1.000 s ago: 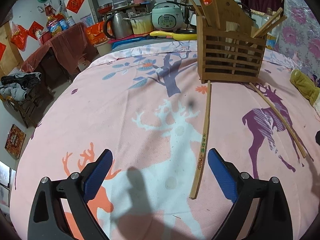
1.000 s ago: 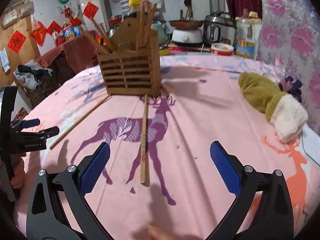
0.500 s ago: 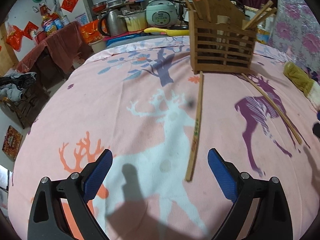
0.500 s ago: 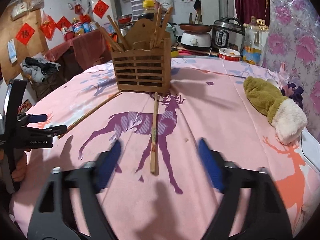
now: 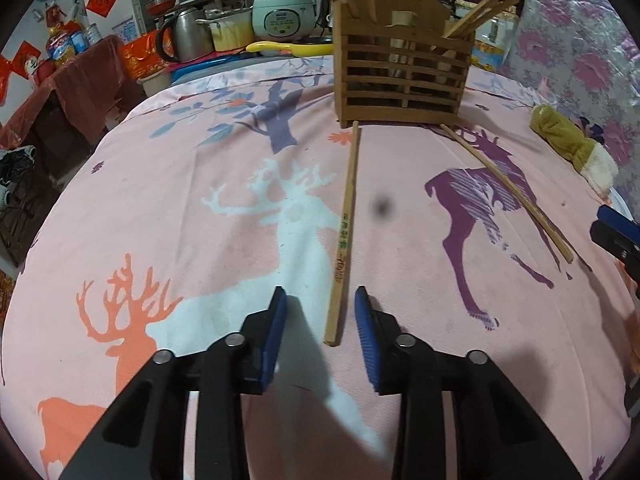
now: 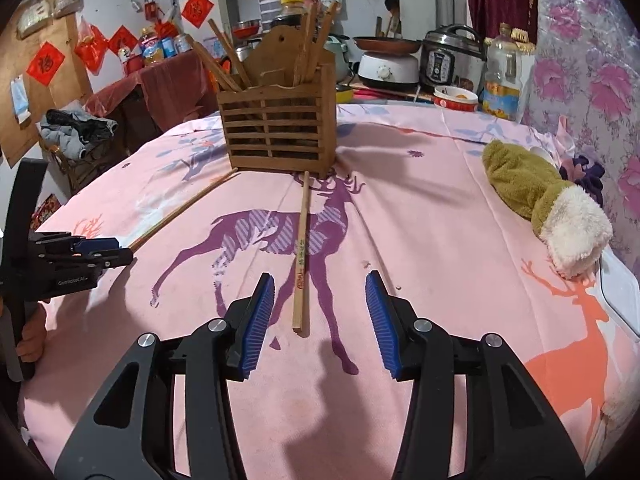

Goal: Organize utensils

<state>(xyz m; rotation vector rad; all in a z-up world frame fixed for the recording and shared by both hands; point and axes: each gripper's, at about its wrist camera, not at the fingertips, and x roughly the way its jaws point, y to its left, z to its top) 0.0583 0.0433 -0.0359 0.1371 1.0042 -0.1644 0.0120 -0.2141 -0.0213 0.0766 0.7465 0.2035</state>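
Observation:
Two bamboo chopsticks lie on the pink deer-print cloth before a slatted wooden holder (image 5: 404, 76) that stands upright with several chopsticks in it. In the left wrist view one chopstick (image 5: 344, 236) runs from the holder's foot to between my left gripper's (image 5: 321, 298) blue pads; the gripper is open, half-closed, around its near end. The other chopstick (image 5: 508, 192) lies to the right. In the right wrist view that chopstick (image 6: 301, 252) ends between my open right gripper's (image 6: 320, 280) pads; the holder (image 6: 280, 128) stands behind.
A green and white plush toy (image 6: 540, 204) lies on the right of the table. Rice cookers, a kettle and bottles crowd a counter (image 6: 400, 72) behind the table. The left gripper shows at the left edge of the right wrist view (image 6: 76, 256).
Both grippers have narrowed from wide open to half-closed. The left gripper has shifted right so the chopstick's near end now lies between its pads. The right gripper has also come up around its chopstick's end.

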